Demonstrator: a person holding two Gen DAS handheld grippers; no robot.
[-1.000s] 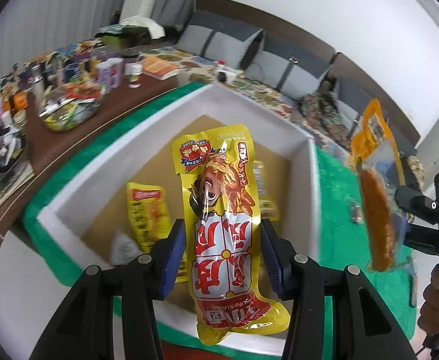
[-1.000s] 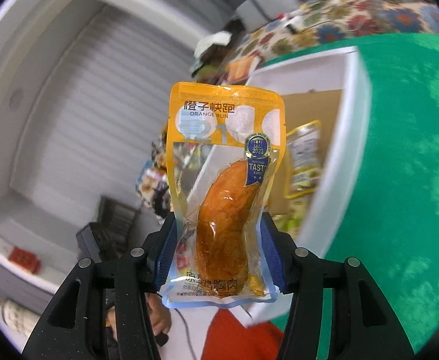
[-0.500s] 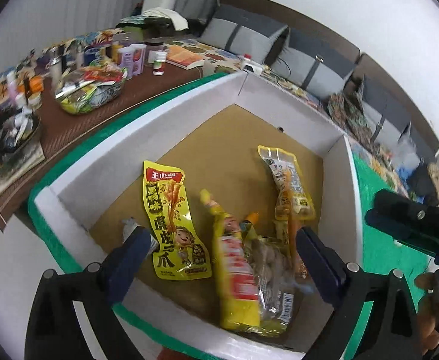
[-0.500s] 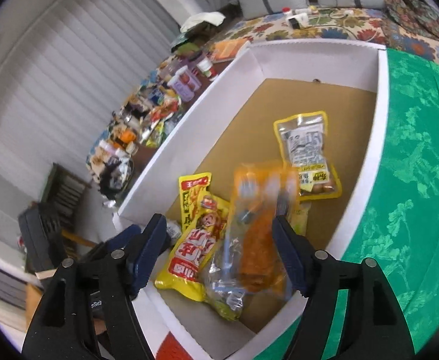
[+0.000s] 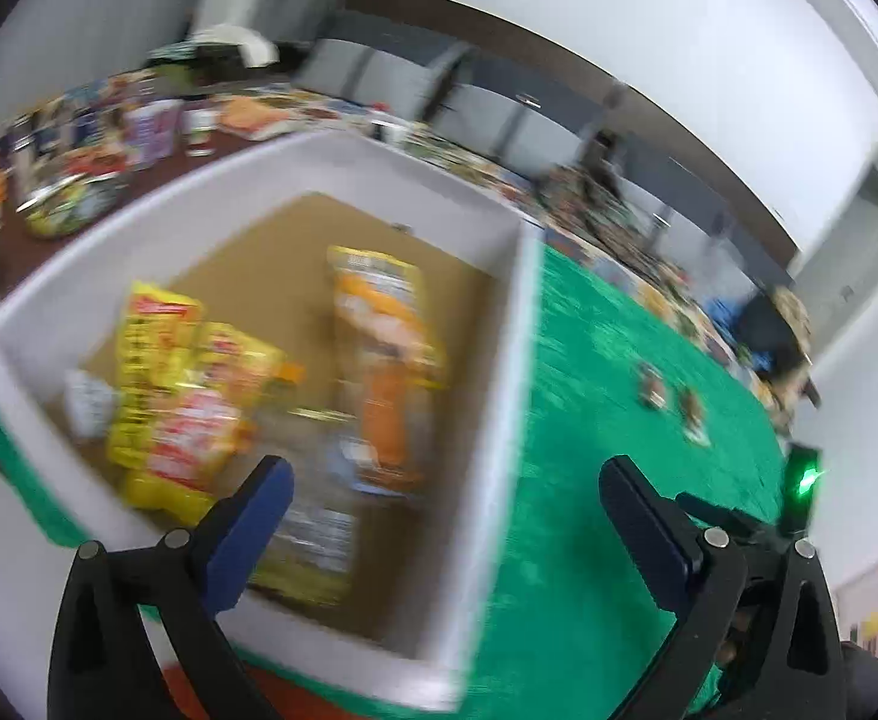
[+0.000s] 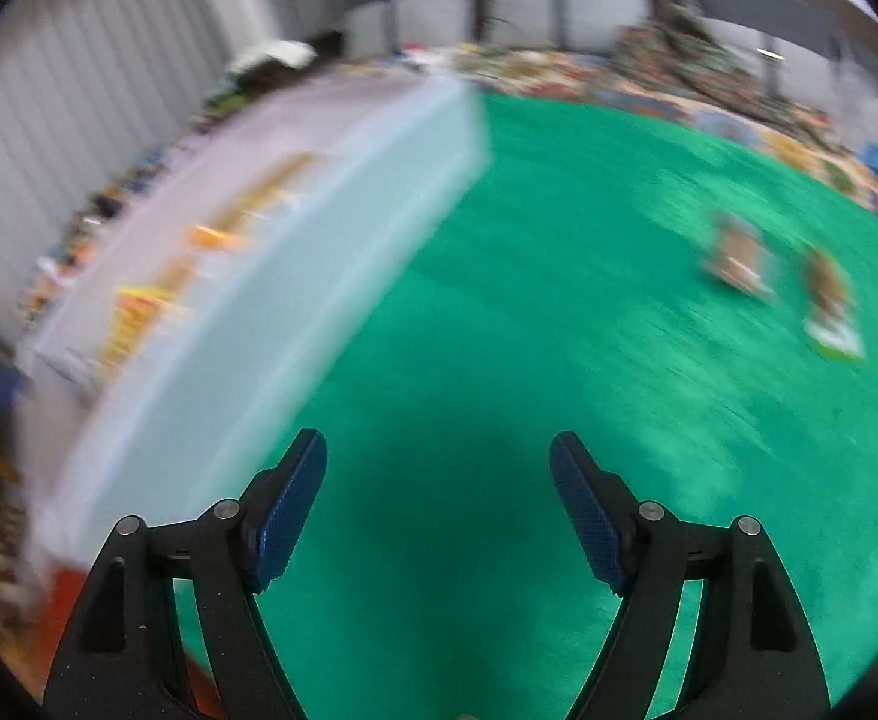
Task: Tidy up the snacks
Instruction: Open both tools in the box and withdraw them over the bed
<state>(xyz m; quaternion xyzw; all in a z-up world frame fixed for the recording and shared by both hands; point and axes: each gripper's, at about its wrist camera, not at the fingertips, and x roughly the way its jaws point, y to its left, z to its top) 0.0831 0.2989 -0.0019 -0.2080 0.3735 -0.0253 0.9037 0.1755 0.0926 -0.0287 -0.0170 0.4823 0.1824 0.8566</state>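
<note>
A white box (image 5: 517, 372) with a brown floor holds several snack packs: a yellow and red pack (image 5: 187, 414) at the left and an orange pack (image 5: 385, 384) in the middle. My left gripper (image 5: 445, 480) hangs over the box's right wall, its jaws opening wide with nothing between them. My right gripper (image 6: 439, 450) is over bare green cloth (image 6: 559, 360) to the right of the white box (image 6: 295, 312), jaws opening and empty. Two small snack packs (image 6: 739, 258) lie on the cloth at the far right, also seen in the left wrist view as small packs (image 5: 673, 402). Both views are blurred.
A brown table (image 5: 7, 252) left of the box carries cups, jars and a bowl. Patterned bedding and grey cushions (image 5: 343, 72) lie behind. A black device with a green light (image 5: 805, 480) shows at the right of the left wrist view.
Both grippers let go of their packs, which now lie in the box. The jaws opened. Both views swung right, from the box toward the green cloth.
</note>
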